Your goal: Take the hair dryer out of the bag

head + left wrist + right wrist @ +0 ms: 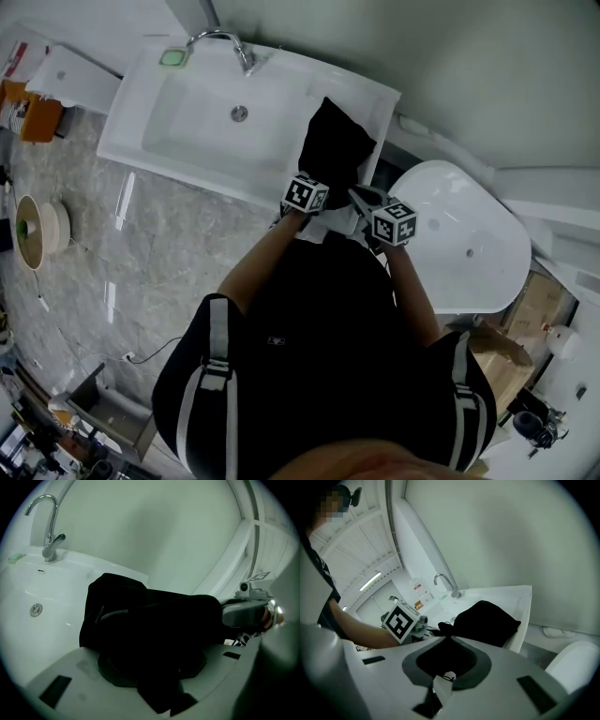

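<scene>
A black cloth bag [333, 141] lies on the right rim of the white sink [178, 141], its mouth end toward me. Both grippers are at that near end. My left gripper [317, 180] stands open, with the bag's cloth [154, 620] draped loosely between its jaws [154, 686]. My right gripper [356, 194] is shut on the edge of the bag [485, 620]; black cloth and a small white tag [442, 688] on a string show between its jaws. No hair dryer shows; the bag hides whatever is inside. A dark cord [112, 616] lies across the cloth.
A chrome tap [225, 42] stands at the back of the sink, a green soap dish [173, 57] beside it. A white toilet [469, 244] is right of the sink, close under my right arm. The wall runs just behind the bag.
</scene>
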A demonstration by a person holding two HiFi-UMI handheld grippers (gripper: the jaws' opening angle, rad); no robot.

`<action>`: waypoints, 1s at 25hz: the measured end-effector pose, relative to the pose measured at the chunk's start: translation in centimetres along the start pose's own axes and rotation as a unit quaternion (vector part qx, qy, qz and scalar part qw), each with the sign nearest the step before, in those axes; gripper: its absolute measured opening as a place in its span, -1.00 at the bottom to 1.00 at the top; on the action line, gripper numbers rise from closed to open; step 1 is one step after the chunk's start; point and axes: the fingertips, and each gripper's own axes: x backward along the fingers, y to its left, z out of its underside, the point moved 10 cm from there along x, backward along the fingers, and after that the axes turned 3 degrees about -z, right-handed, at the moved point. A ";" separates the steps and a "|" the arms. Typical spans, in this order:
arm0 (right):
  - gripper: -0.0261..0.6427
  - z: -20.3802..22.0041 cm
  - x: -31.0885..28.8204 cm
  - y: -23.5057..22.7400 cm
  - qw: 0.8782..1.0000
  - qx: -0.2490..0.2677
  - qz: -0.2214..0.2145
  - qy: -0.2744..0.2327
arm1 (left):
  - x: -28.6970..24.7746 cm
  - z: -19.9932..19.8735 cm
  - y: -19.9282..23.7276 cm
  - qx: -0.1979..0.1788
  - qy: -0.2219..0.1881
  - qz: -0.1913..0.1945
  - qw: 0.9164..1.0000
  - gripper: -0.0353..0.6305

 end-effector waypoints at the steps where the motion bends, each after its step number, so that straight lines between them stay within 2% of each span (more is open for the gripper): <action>1: -0.69 0.1 0.1 0.1 1.000 0.002 0.000 0.000 | -0.5 -0.1 0.1 0.003 0.004 0.000 1.000 -0.47; 5: -0.69 0.4 0.3 0.0 1.000 0.002 -0.009 -0.001 | -2.2 -0.7 0.3 0.010 0.024 -0.010 1.000 -0.46; 13: -0.69 0.7 0.3 0.1 1.000 0.008 -0.016 0.000 | -3.4 -1.3 0.3 0.030 0.018 -0.028 0.999 -0.46; 15: -0.69 0.7 0.6 0.0 1.000 0.003 -0.016 -0.003 | -3.4 -1.2 0.2 0.034 0.018 -0.044 0.998 -0.30; 18: -0.69 0.9 0.7 -0.3 1.000 -0.005 -0.021 -0.005 | -4.3 -1.1 0.2 0.043 0.028 -0.045 0.998 -0.29; 22: -0.69 1.3 0.4 0.2 1.000 -0.016 -0.024 -0.003 | -5.7 -1.4 0.6 0.025 0.054 -0.049 0.997 -0.24; 25: -0.69 1.7 0.2 0.4 1.000 -0.019 -0.020 -0.001 | -6.7 -1.5 0.8 0.017 0.058 -0.050 0.997 -0.21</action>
